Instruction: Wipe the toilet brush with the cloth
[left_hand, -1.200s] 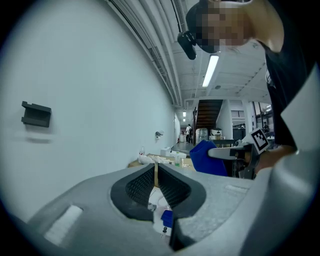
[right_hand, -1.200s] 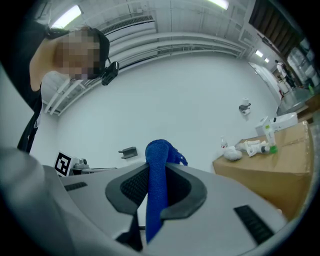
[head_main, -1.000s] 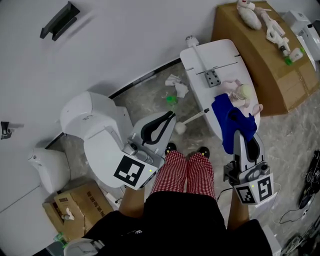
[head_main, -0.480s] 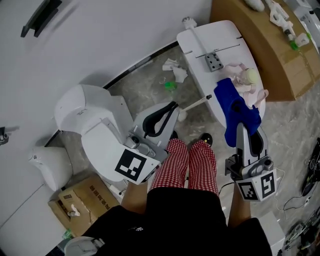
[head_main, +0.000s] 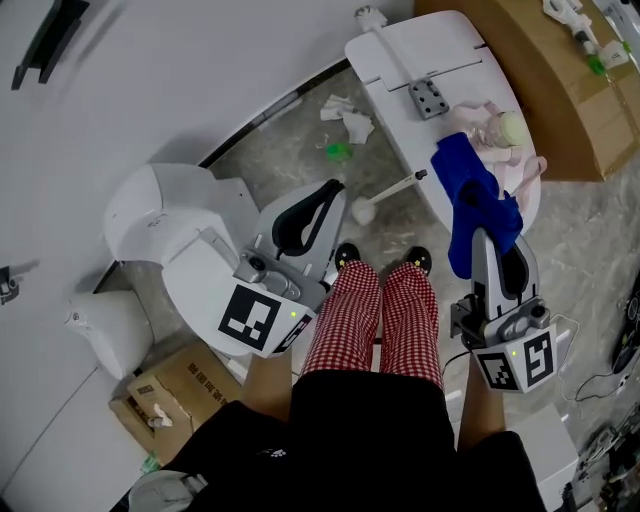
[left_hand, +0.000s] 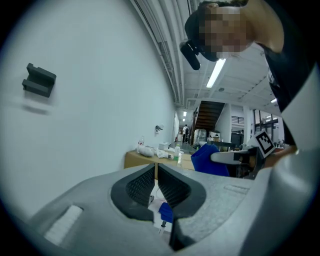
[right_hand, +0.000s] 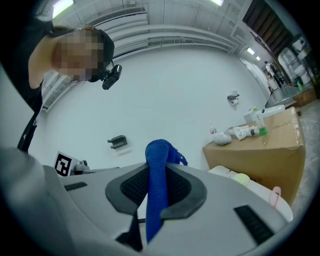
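Grey stone floor (head_main: 285, 150) meets a white wall (head_main: 200, 70) behind a white toilet (head_main: 165, 215), and a person in red checked trousers (head_main: 375, 320) stands over it with a gripper in each hand. To the right is a white board (head_main: 440, 50) with a doll (head_main: 500, 135) lying on it, and a cardboard box (head_main: 565, 95) lies beyond the board. The toilet brush (head_main: 362, 211) is low in front of the person's shoes, its white head toward the floor and its thin handle slanting up to the board's edge; whether the handle rests on that edge cannot be told. The left gripper (head_main: 335, 192) points at the brush head and ends just beside it, and in its own view the left gripper's (left_hand: 156, 185) jaws are drawn together with only a sliver of light between them — nothing is caught there. The right gripper (right_hand: 157, 185) is clamped on the blue cloth (right_hand: 159, 165), which sticks up past the pads and hangs below them. From above, the cloth (head_main: 475, 205) drapes forward from the right gripper (head_main: 497, 250) over the board, next to the doll — well apart from the brush head. Crumpled paper (head_main: 345, 118) and a small green thing (head_main: 337, 151) lie on the floor near the wall.
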